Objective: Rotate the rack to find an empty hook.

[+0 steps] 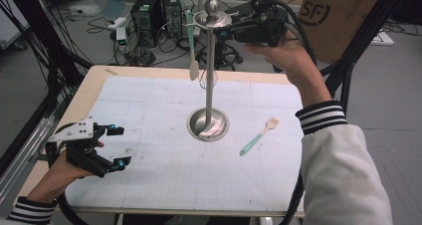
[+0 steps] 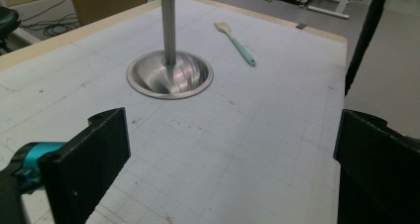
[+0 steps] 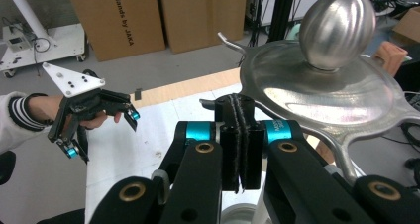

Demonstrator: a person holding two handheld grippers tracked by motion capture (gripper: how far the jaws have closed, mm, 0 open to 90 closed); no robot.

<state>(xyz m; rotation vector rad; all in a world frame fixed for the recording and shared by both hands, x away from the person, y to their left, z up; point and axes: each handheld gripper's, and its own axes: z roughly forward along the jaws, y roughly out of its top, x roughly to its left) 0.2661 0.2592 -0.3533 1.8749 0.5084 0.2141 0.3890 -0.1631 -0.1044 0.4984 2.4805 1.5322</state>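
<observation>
A steel stand (image 1: 211, 80) rises from a round dish base (image 2: 148, 83) in the middle of the white gridded mat (image 1: 164, 170). Its top is a hooked disc (image 3: 317, 95) with an egg-shaped knob. A teal-handled spatula (image 1: 192, 56) hangs from one hook on the left. My right gripper (image 1: 225, 34) is held high, level with the disc and just right of it; in the right gripper view its jaws (image 3: 240, 110) are pressed together with nothing seen between them. My left gripper (image 1: 117, 146) rests at the mat's near left, open and empty (image 2: 233, 154).
A teal-handled brush (image 1: 259, 137) lies flat on the mat right of the base (image 2: 236, 43). Cardboard boxes (image 1: 343, 16), computer towers and cables stand on the floor beyond the table's far edge. My left gripper (image 3: 103, 133) also shows in the right gripper view.
</observation>
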